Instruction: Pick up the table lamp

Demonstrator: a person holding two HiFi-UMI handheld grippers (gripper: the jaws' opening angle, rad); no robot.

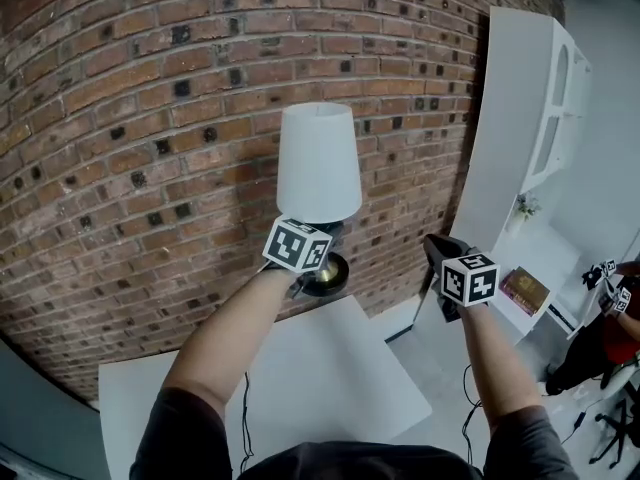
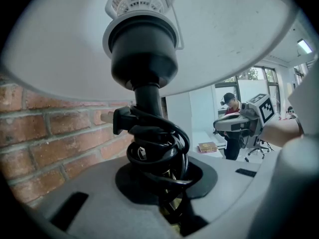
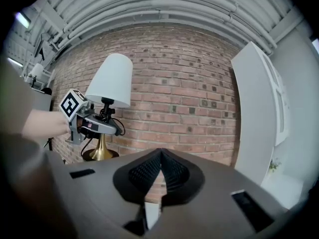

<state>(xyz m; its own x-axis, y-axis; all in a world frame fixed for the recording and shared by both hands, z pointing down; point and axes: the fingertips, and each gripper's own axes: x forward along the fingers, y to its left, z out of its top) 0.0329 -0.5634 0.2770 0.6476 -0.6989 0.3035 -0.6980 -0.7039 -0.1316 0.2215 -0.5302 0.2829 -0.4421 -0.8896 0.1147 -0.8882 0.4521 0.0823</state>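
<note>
Already the table lamp (image 1: 318, 163) is in the air over the far edge of the white table (image 1: 345, 383), its cord-wrapped stem pinched by the left gripper (image 1: 320, 255). The right gripper (image 3: 160, 159) is pressed together and empty. The picking up seems done.

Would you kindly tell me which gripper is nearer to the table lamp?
Left. The left gripper is closed on the table lamp at its stem; the right gripper is off to the lamp's right, apart from it, jaws together and empty.
</note>
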